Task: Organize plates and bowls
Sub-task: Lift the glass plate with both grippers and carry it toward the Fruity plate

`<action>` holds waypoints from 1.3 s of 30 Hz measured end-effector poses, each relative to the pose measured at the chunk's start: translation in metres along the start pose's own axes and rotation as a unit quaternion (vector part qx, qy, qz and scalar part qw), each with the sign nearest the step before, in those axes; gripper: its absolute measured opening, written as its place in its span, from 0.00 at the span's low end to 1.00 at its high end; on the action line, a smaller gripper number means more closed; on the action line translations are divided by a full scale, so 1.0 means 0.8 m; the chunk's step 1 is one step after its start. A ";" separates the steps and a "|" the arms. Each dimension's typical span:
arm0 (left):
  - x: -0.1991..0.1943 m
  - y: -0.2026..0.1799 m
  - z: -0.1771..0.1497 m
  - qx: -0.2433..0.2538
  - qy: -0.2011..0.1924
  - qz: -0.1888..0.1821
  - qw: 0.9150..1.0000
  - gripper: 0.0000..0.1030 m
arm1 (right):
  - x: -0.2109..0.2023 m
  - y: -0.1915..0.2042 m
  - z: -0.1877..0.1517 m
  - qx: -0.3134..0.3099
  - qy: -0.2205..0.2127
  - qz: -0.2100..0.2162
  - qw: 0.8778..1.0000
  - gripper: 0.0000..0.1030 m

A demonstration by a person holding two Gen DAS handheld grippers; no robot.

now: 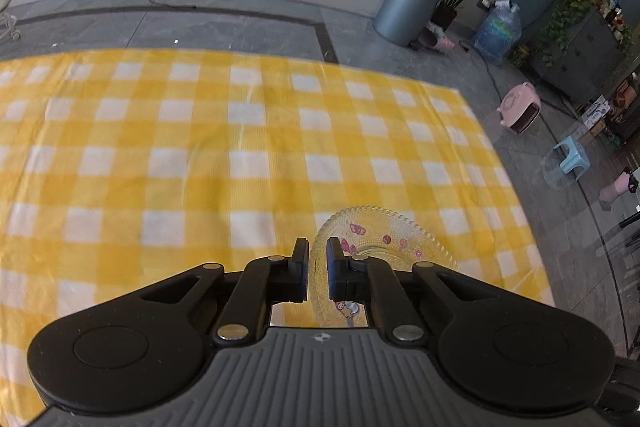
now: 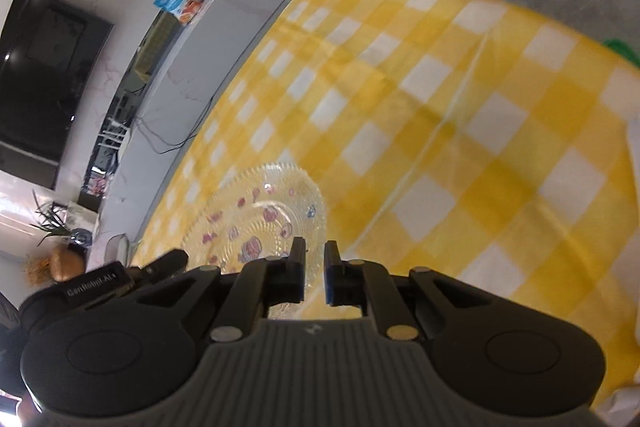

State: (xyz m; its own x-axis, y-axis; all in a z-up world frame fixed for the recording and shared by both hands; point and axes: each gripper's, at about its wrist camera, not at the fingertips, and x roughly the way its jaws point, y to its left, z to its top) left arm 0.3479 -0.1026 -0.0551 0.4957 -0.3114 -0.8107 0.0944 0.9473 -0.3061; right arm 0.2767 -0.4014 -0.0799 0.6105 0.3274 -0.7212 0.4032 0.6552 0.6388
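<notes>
- Step: I read this as carrying the glass plate (image 1: 384, 239) to its stacking spot; no bowl and no second plate shows in either view, so I can't name the destination yet
- Left tool (image 1: 318, 267): jaws nearly closed with a slim gap; the plate's beaded rim runs between the pads, so I take it as clamped on the rim's left side
- Right tool (image 2: 314, 267): same narrow gap, with the rim between the pads on the near-right side of the plate; I read that as gripped too; the left tool's body shows at the plate's opposite edge in this view
- Plate position: near the close side of the tabletop (image 1: 160, 147), level or nearly so; clear glass on check cloth, so I can't tell whether it is lifted or resting
- Next move: keep both hands at matched pace and spacing; any drift between them twists or pries the rim; hold it level, find the stack or target, lower flat, and release one tool only once the plate is seated
- Room: the cloth ahead is bare and wide in the left view; the far edge and right edge drop to the floor (image 1: 240, 27)
- Watch: a green object (image 2: 624, 47) at the far corner and something white at the right border of the right view; both well apart from the plate; blurred, so I can't identify them
</notes>
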 end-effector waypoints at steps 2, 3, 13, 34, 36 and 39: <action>0.005 0.000 -0.005 -0.001 0.004 0.003 1.000 0.09 | 0.000 -0.005 0.002 0.001 -0.002 -0.005 1.000 0.06; 0.007 0.000 -0.006 0.000 0.005 0.004 1.000 0.09 | 0.002 -0.007 0.002 0.000 -0.001 -0.007 1.000 0.06; 0.025 -0.002 -0.019 0.003 0.023 0.009 1.000 0.12 | 0.010 -0.008 0.004 -0.027 -0.005 -0.035 0.999 0.05; 0.032 -0.004 -0.018 0.011 0.021 0.001 1.000 0.19 | 0.011 -0.020 0.007 0.004 -0.024 -0.008 1.000 0.05; 0.030 -0.005 -0.018 0.014 0.021 0.004 1.000 0.18 | 0.011 -0.018 0.006 0.001 -0.025 -0.011 1.000 0.05; 0.021 -0.009 -0.016 0.026 0.019 0.010 0.999 0.15 | 0.006 -0.015 0.005 -0.007 -0.026 -0.014 1.000 0.05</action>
State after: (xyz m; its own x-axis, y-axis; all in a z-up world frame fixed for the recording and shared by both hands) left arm 0.3444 -0.1158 -0.0733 0.4650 -0.2946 -0.8349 0.1301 0.9555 -0.2647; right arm 0.2776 -0.4105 -0.0901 0.6333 0.2740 -0.7237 0.4106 0.6737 0.6144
